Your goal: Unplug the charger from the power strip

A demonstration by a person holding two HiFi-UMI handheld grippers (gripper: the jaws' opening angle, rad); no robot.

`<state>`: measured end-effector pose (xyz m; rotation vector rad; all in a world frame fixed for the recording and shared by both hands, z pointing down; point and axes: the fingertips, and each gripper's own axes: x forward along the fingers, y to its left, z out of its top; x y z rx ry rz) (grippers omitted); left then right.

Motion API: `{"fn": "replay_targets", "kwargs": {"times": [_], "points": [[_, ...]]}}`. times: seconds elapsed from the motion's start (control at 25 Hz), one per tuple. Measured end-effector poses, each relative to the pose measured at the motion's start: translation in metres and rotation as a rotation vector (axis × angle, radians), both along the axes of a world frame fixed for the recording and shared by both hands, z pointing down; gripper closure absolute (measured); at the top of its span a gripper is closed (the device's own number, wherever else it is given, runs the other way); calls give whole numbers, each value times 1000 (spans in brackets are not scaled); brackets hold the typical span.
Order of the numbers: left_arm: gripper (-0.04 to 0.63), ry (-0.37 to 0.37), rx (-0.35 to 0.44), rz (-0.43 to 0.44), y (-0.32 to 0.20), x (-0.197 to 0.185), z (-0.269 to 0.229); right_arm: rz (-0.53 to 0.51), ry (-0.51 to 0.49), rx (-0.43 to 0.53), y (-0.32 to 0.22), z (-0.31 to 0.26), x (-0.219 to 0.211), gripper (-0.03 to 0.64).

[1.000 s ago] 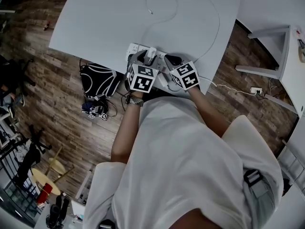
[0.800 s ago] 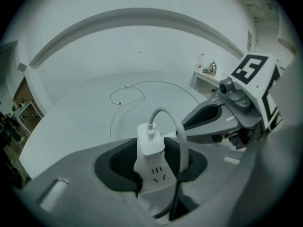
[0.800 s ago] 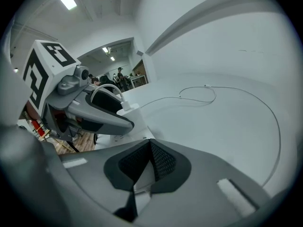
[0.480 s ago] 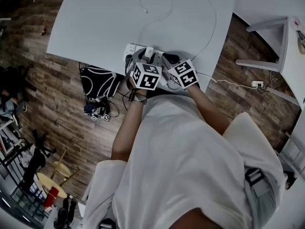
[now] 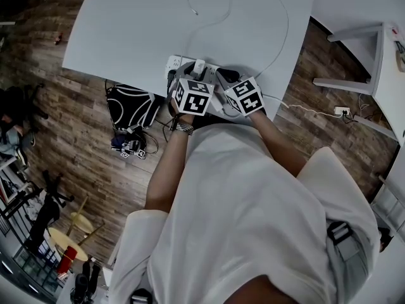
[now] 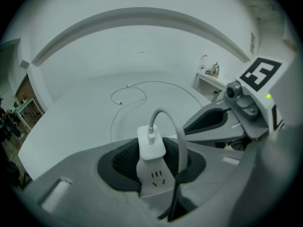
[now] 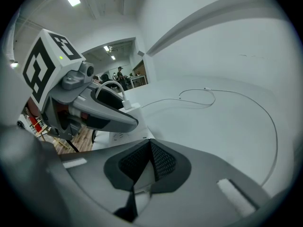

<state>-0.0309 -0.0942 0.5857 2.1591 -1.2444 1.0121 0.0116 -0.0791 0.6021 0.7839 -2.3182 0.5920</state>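
**Charger could slip, or drag the strip along**

The left gripper [image 6: 151, 159] has just been closing its jaws, but the pads don't yet visibly press. Pulling now could let them slide off the smooth charger [image 6: 150, 143]. A slanted pull might jam the plug and lift the power strip [image 6: 154, 179], which lies near the edge of the table [image 5: 139, 24]. The right gripper [image 7: 150, 148] is clenched, tips together and empty, beside the strip. Whether it pins the strip, I cannot tell.

The charger stands upright in the strip, directly between the left pads.

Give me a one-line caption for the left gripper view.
Left gripper: jaws just closing, charger between them, plugged into the power strip.
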Motion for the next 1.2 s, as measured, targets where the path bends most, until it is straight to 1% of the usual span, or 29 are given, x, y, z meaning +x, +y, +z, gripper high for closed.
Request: {"fn": "replay_targets", "kwargs": {"times": [0.12,0.24,0.4,0.6,0.88,1.08,1.2], "points": [[441,32,-21,-8,0,-1,-1,0,-2,1,0,0,0,615],[445,60,-41,-34,0,-2,-1,0,-5,3,0,1,-1,615],[448,71,-41,-63,-1,-2,-3,-1,-6,6,0,-1,-1,615],[448,52,-21,-75,0,-3,-3,-2,-10,4,0,-1,-1,615],[448,17,11,-63,1,-1,-2,-2,-11,6,0,0,0,615],[446,-21,36,-48,1,-1,-1,-1,-10,6,-1,1,-1,615],[446,-22,35,-46,2,0,-1,-1,-9,6,-1,0,0,615]]}}
